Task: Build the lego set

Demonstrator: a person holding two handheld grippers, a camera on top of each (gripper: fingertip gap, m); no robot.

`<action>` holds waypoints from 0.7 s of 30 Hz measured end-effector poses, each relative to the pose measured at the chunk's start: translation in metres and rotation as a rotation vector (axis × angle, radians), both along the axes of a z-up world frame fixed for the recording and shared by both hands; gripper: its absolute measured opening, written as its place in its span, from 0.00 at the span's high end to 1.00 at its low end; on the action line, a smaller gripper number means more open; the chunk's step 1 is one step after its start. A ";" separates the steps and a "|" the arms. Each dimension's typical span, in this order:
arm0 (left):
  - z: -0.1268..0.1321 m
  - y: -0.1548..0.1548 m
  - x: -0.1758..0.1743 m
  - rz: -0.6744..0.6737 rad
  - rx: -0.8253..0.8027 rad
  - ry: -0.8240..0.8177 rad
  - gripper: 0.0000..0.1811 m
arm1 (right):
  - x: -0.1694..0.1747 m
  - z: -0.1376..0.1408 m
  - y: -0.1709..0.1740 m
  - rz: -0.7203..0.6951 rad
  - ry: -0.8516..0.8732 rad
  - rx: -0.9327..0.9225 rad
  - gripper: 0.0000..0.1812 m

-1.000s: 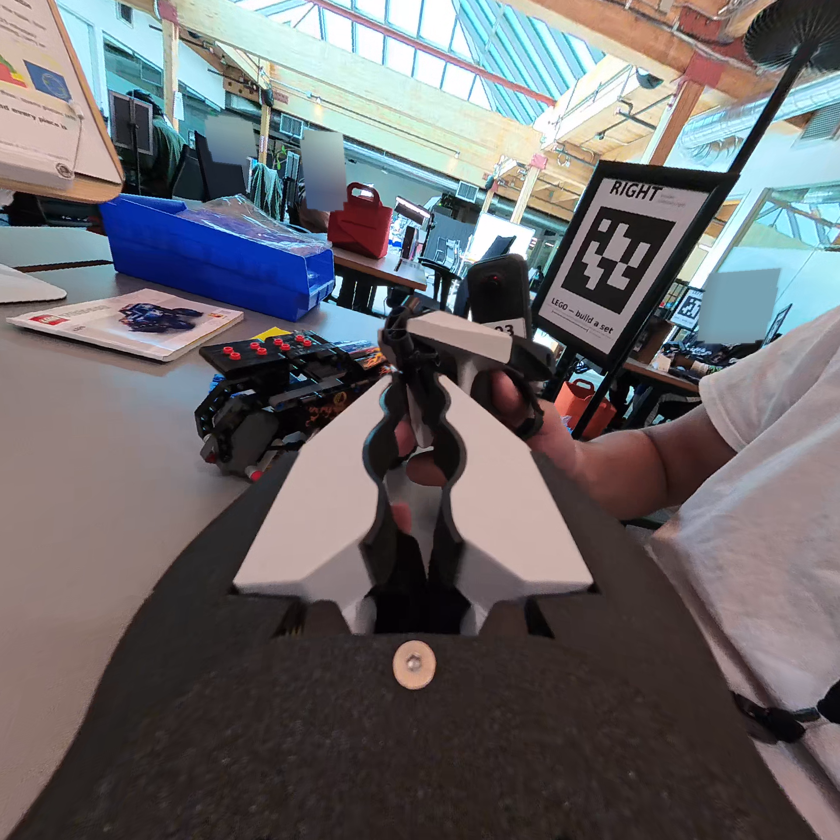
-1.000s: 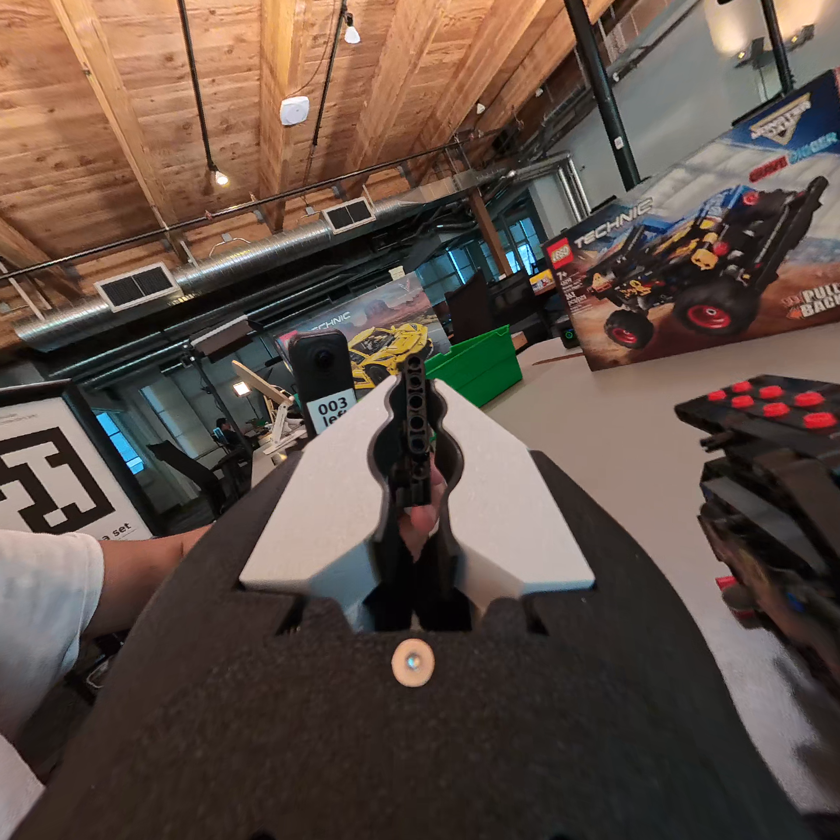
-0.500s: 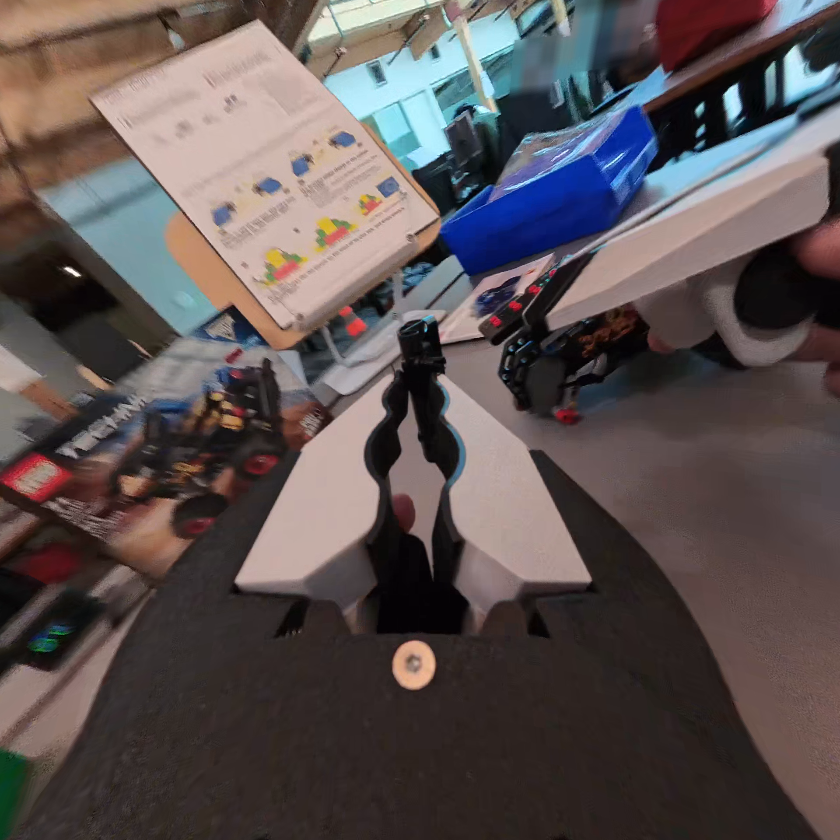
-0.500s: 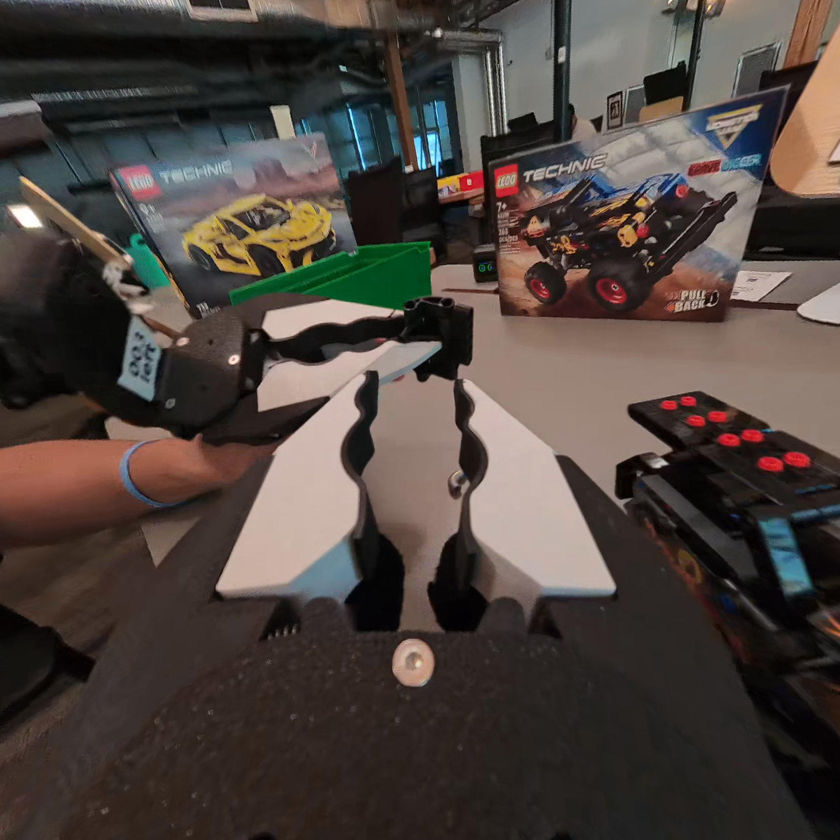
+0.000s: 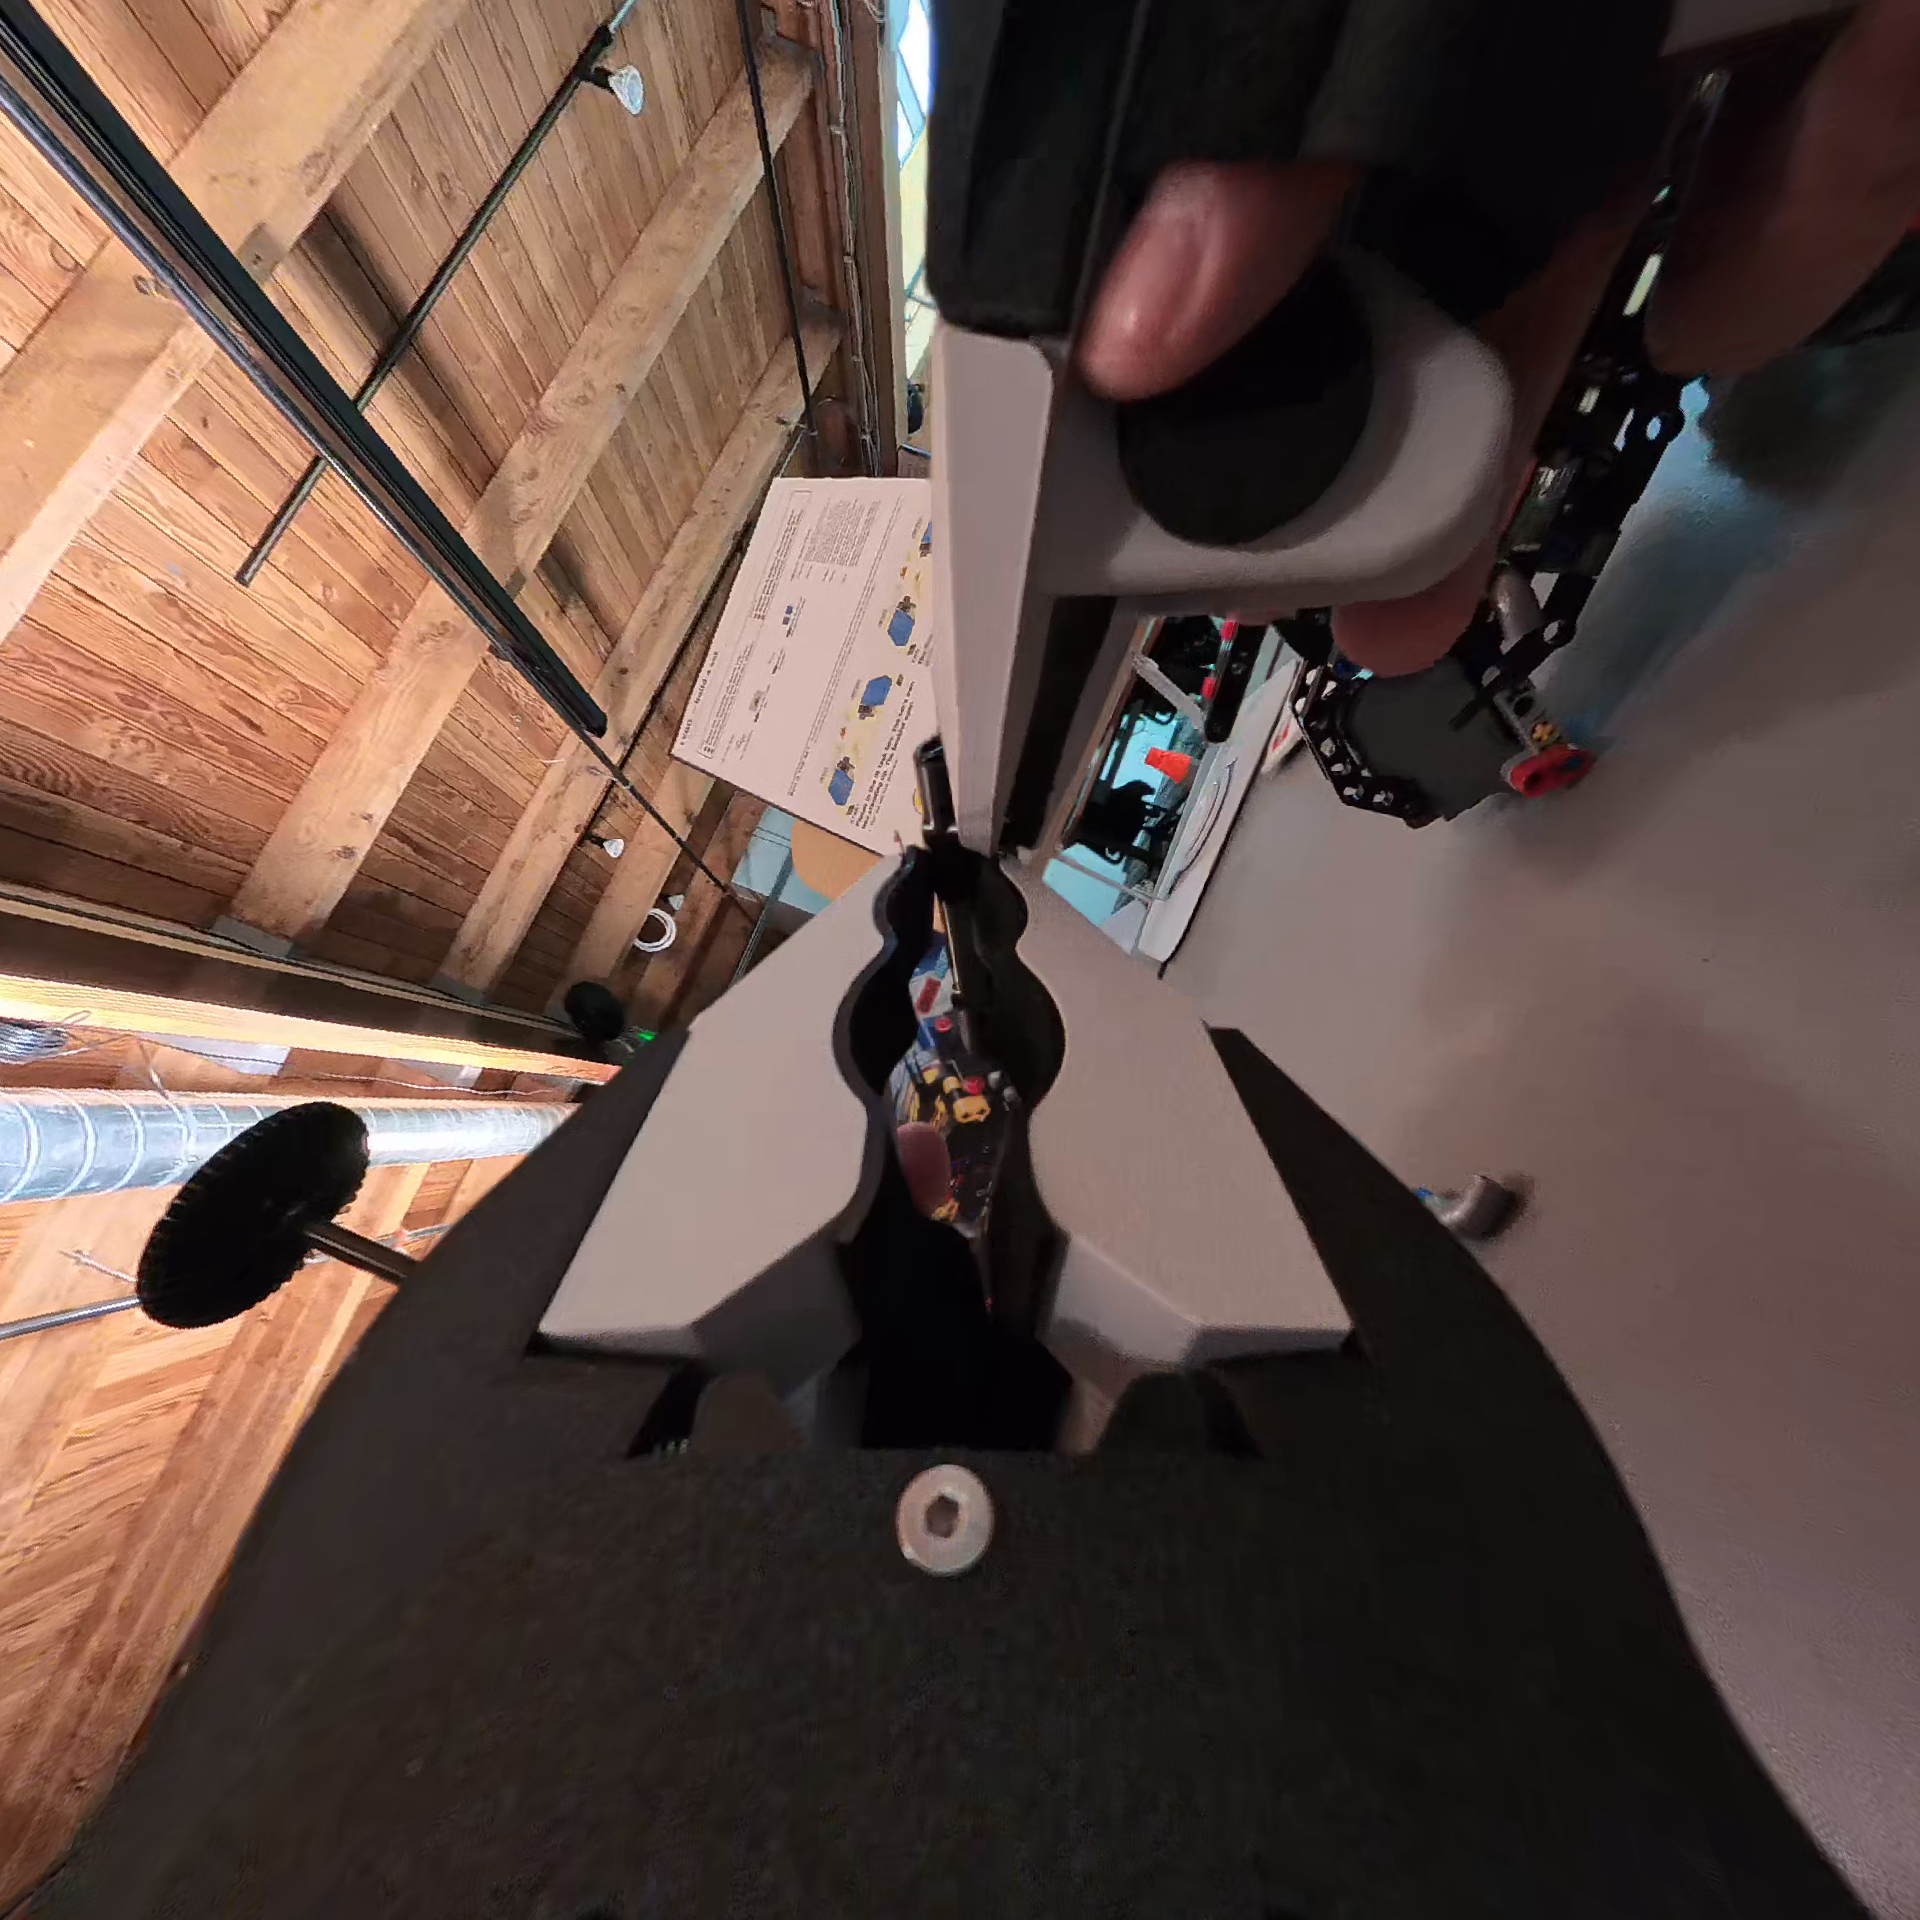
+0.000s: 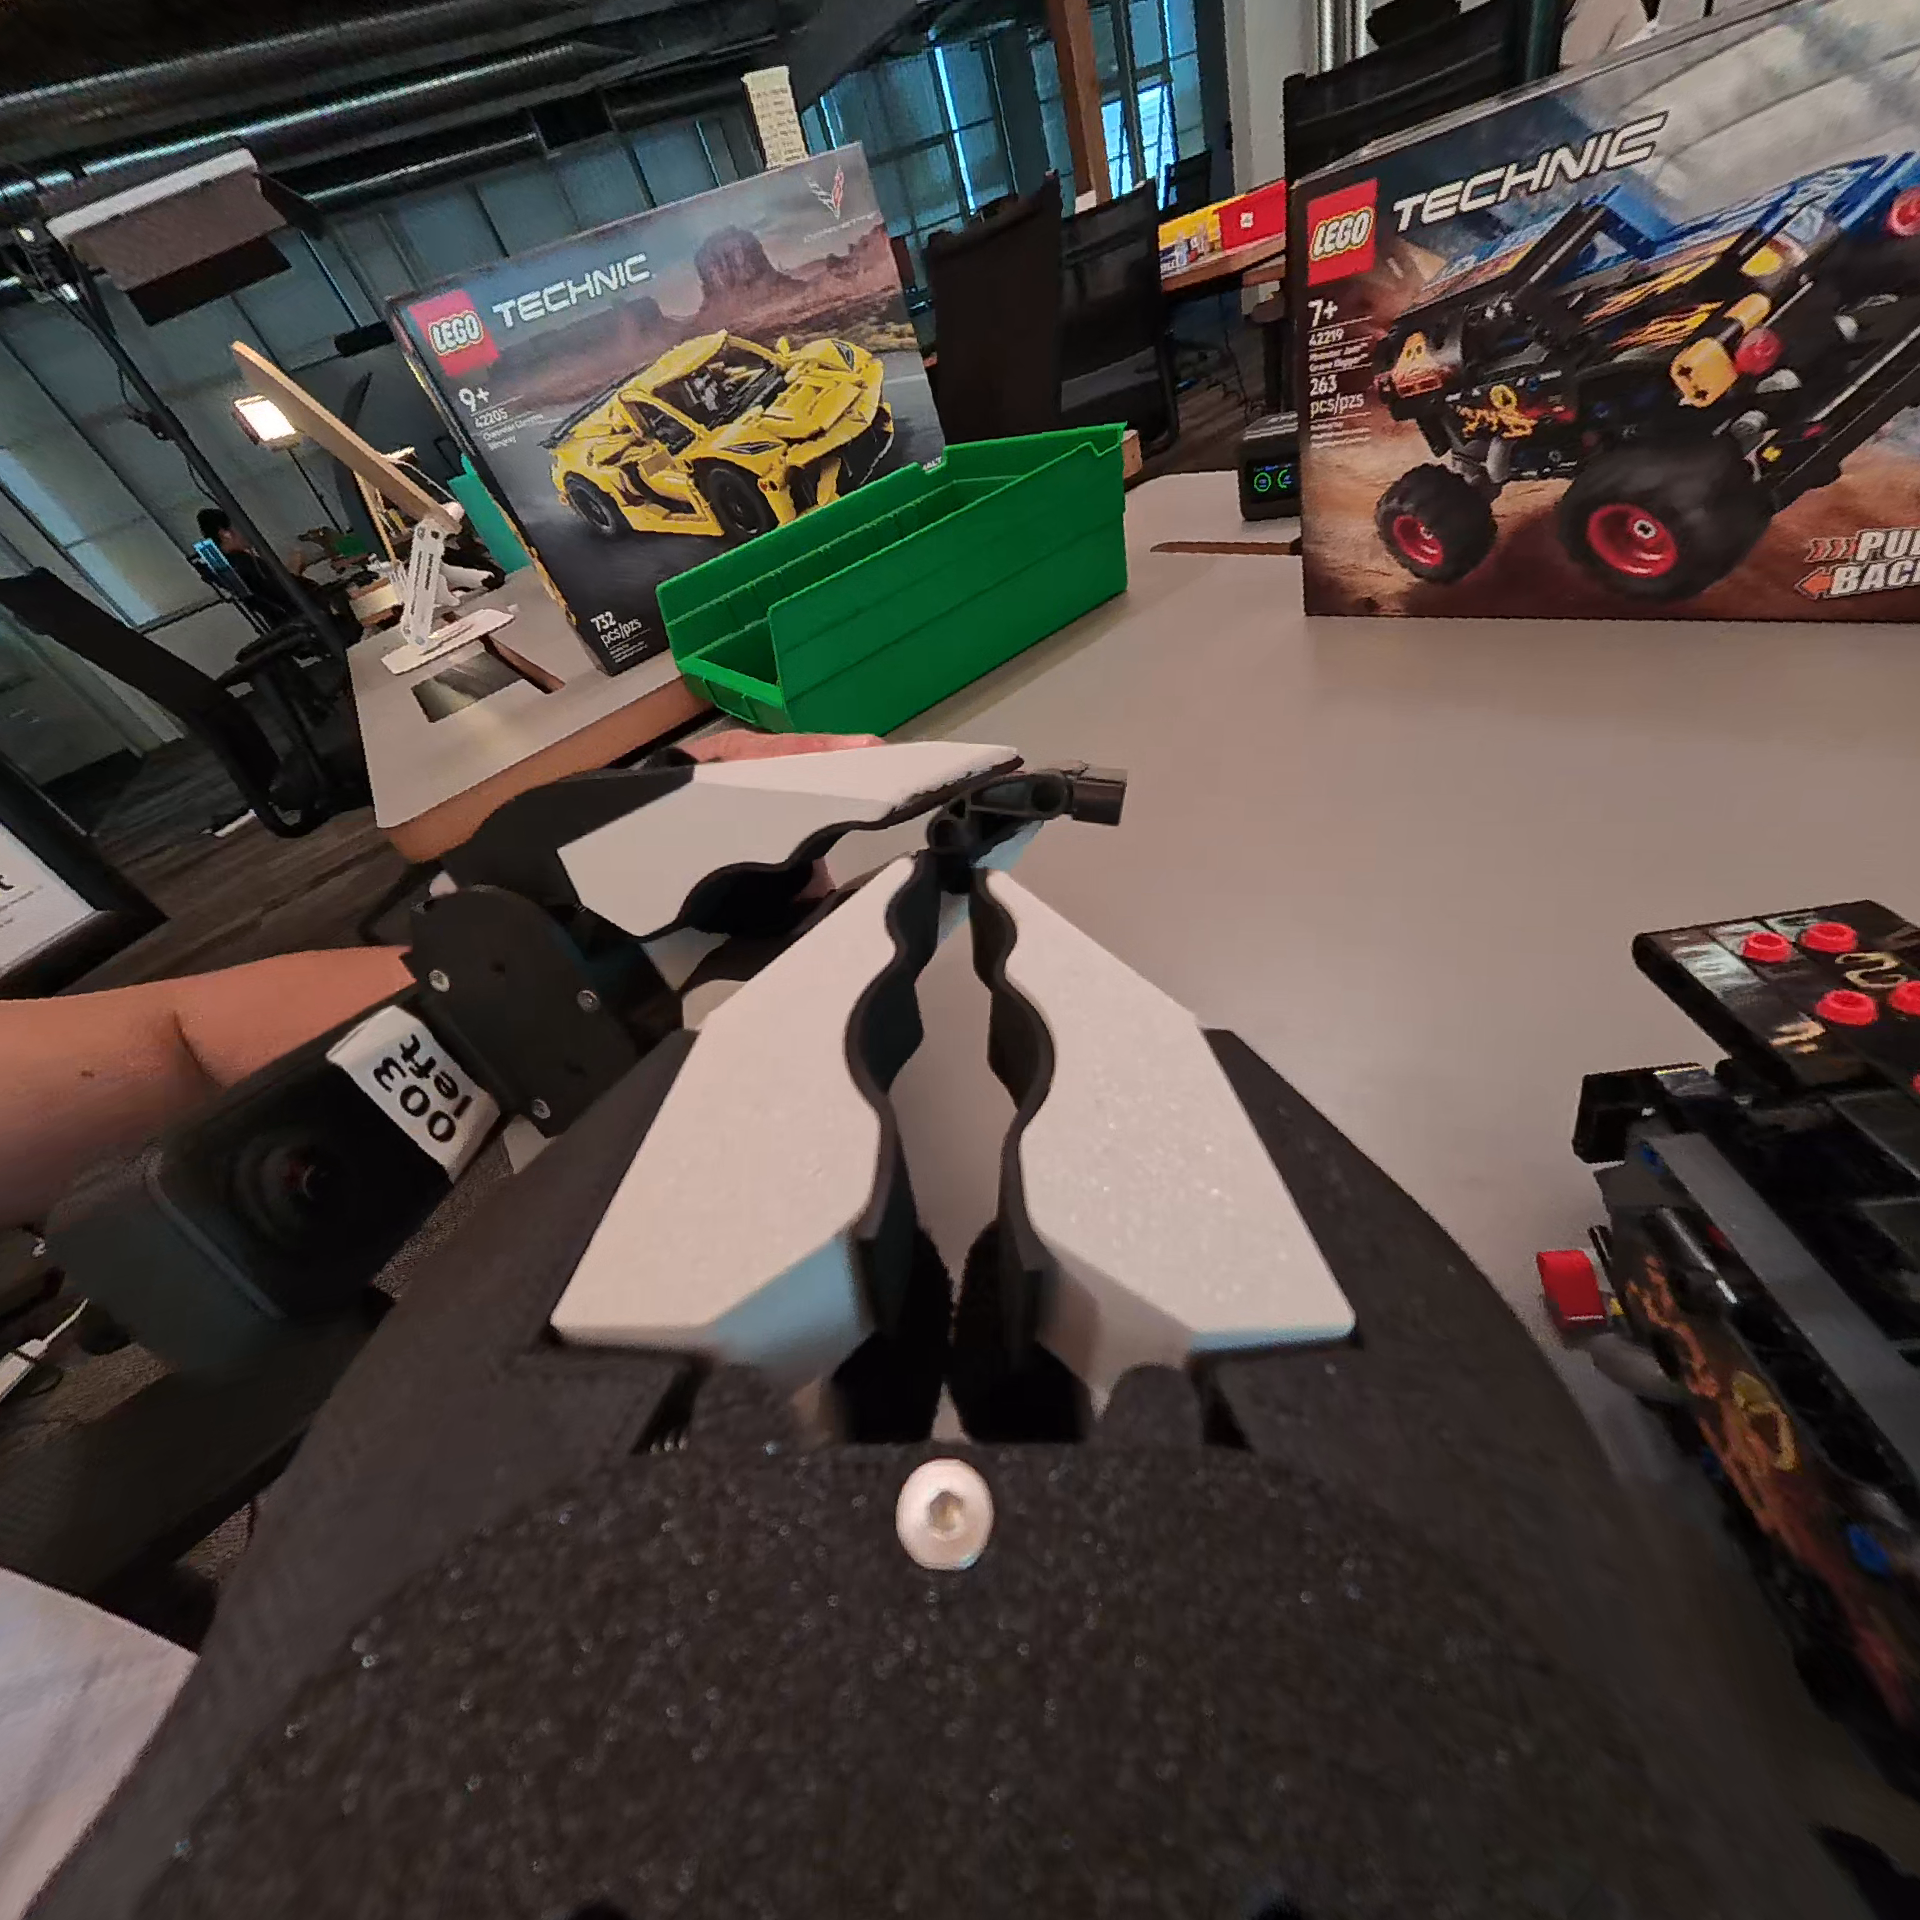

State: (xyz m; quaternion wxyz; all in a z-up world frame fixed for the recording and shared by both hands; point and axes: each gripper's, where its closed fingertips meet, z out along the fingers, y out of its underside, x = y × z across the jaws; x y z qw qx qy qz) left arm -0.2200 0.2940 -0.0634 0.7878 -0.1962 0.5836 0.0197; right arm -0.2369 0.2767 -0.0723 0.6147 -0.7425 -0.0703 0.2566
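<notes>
My left gripper is shut on a small black beam piece, held in the air above the grey table. My right gripper has its jaws drawn in on the lower end of the same black piece. In the right wrist view the left gripper comes in from the left, held by a hand. In the left wrist view the right gripper comes down from the top, with a hand on its grip. The two grippers meet tip to tip at the piece.
A partly built black model truck with red studs stands on the table at the right and also shows in the left wrist view. A green bin and two set boxes stand behind. A small grey part lies on the table. The tips of both grippers are at nearly the same place.
My right gripper was open half a second ago and has closed on the black piece. My left gripper has rolled onto its side and moved in against the right one.
</notes>
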 end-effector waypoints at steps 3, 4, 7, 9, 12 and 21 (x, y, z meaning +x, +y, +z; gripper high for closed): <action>0.000 -0.001 0.000 0.021 0.092 0.007 0.96 | -0.002 -0.001 0.000 0.016 0.032 -0.006 0.94; -0.002 -0.001 0.000 0.031 0.115 0.013 0.96 | -0.003 -0.002 0.000 0.025 0.049 -0.016 0.94; -0.002 -0.003 0.000 0.024 0.106 0.008 0.96 | -0.001 -0.004 0.000 0.047 0.098 -0.037 0.96; 0.000 -0.006 -0.002 0.008 0.134 -0.004 0.97 | -0.004 -0.003 -0.002 0.069 0.098 -0.027 0.96; -0.001 -0.008 -0.002 0.001 0.107 -0.002 0.98 | -0.004 -0.005 -0.006 0.097 0.044 -0.030 0.98; -0.005 0.010 0.003 0.057 -0.054 0.025 0.98 | -0.004 -0.017 -0.010 0.161 0.148 -0.111 0.97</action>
